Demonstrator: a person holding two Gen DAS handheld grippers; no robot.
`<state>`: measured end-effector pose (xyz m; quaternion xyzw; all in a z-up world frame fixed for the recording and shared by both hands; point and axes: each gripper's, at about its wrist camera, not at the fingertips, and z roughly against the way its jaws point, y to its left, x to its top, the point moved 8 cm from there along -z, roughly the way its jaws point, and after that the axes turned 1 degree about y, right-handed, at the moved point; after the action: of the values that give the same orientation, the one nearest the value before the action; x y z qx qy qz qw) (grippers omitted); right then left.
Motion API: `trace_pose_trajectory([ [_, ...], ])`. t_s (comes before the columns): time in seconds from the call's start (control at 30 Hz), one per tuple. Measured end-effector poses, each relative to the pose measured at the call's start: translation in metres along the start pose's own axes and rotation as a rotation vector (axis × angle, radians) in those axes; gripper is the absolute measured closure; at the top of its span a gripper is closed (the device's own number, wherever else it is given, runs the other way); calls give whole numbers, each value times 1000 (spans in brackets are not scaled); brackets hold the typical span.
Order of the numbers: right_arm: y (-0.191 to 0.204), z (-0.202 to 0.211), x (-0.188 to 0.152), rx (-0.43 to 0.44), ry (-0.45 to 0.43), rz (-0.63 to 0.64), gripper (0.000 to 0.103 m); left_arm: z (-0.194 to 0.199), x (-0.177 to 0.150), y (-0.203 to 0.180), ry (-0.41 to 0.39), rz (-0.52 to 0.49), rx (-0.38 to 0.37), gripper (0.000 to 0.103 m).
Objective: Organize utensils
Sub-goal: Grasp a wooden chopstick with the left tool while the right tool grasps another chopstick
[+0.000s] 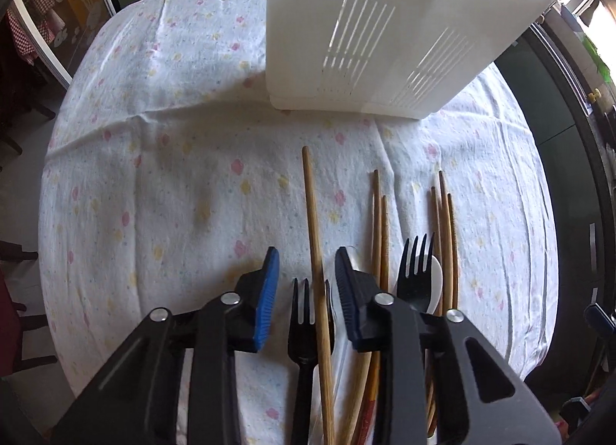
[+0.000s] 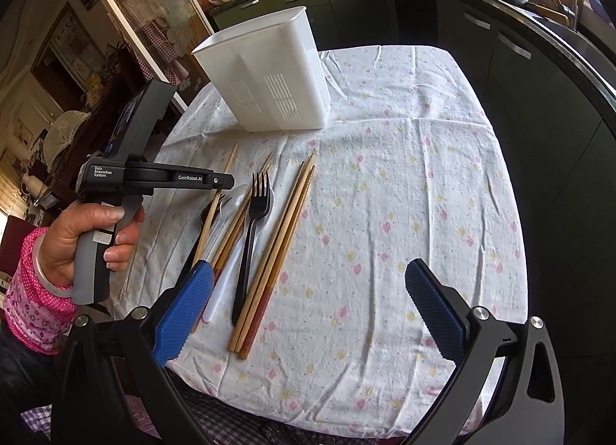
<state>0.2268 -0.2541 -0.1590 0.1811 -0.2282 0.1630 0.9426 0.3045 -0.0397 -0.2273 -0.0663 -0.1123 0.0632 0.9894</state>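
Observation:
A white slotted utensil holder (image 1: 385, 33) (image 2: 269, 75) stands upright at the far side of the table. Wooden chopsticks (image 1: 313, 237) (image 2: 277, 248), two black forks (image 1: 415, 271) (image 2: 250, 229), a white spoon (image 2: 227, 275) and a clear spoon lie in a loose pile on the flowered cloth. My left gripper (image 1: 306, 264) (image 2: 227, 181) is open and hovers just above the pile, one chopstick and a small black fork (image 1: 302, 329) showing between its jaws. My right gripper (image 2: 308, 291) is wide open and empty above the near part of the cloth, right of the pile.
The table (image 2: 423, 214) is covered by a white flowered cloth. Dark kitchen cabinets (image 2: 519, 71) run along the right and back. A glass door (image 2: 127, 14) and a chair stand to the left.

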Motion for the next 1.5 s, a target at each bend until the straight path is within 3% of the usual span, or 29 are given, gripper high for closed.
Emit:
trace_pose_trajectory([
  [0.1,-2,-1,1,4,-1,-2,4,-6,2,-3,0,5,-4,96],
  [0.37,-2,-16,19,-17,21,8,5,2,7,-4,-25,-3,5,97],
  [0.4,-4,-22,26,-22,32,2,10,5,7,-3,-30,-7,8,97],
  [0.5,-13,-47,47,-26,87,-39,39,14,7,-3,-50,-18,11,97],
  [0.73,-14,-104,52,-57,240,-56,71,27,0,7,-73,-32,6,97],
  [0.87,-6,-116,42,-68,287,-33,73,30,-1,11,-74,-35,2,97],
  [1.17,-2,-129,43,-159,319,-5,75,35,-3,8,-83,-56,-9,97],
  [1.4,12,-135,37,-171,336,20,74,40,-3,6,-93,-66,-7,97],
  [1.5,15,-138,38,-200,345,47,81,41,-4,6,-95,-71,-7,97],
])
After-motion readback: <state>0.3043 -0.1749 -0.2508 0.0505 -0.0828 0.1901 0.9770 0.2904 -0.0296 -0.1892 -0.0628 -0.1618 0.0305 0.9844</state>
